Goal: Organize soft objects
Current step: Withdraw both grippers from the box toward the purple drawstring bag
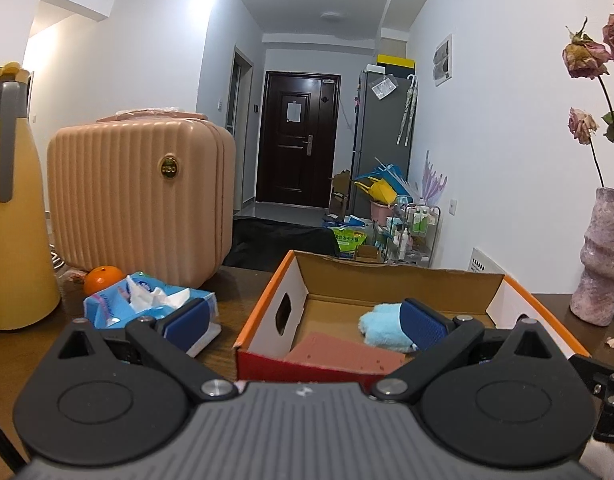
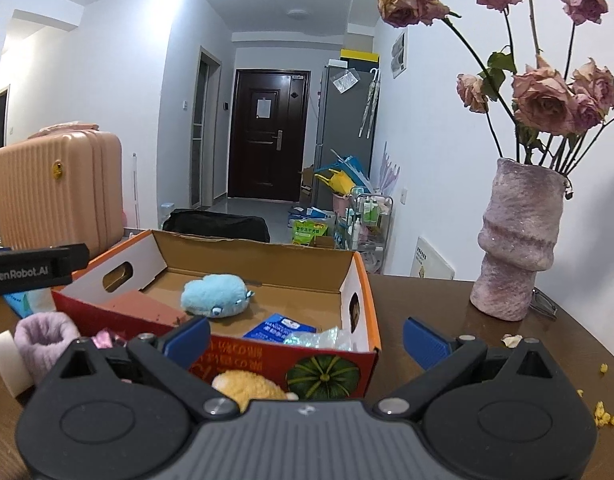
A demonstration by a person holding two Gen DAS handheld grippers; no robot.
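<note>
An open cardboard box [image 1: 267, 312] with orange rims stands on the brown table; it also shows in the right wrist view [image 2: 359, 280]. A light blue plush [image 2: 215, 294] lies inside it, seen too in the left wrist view [image 1: 381, 326], beside a reddish sponge [image 1: 343, 354]. My left gripper [image 1: 305, 326] is open over the box's near left corner. My right gripper [image 2: 307, 340] is open in front of the box's near wall. A yellow plush [image 2: 247, 388] lies on the table just below it. A lilac fuzzy ring [image 2: 45, 338] lies at the left.
A blue tissue pack [image 1: 147, 304], an orange [image 1: 103, 278], a pink suitcase [image 1: 139, 196] and a yellow jug [image 1: 15, 208] stand left of the box. A vase of dried roses [image 2: 515, 240] stands at the right. A blue packet [image 2: 279, 330] and clear wrap lie in the box.
</note>
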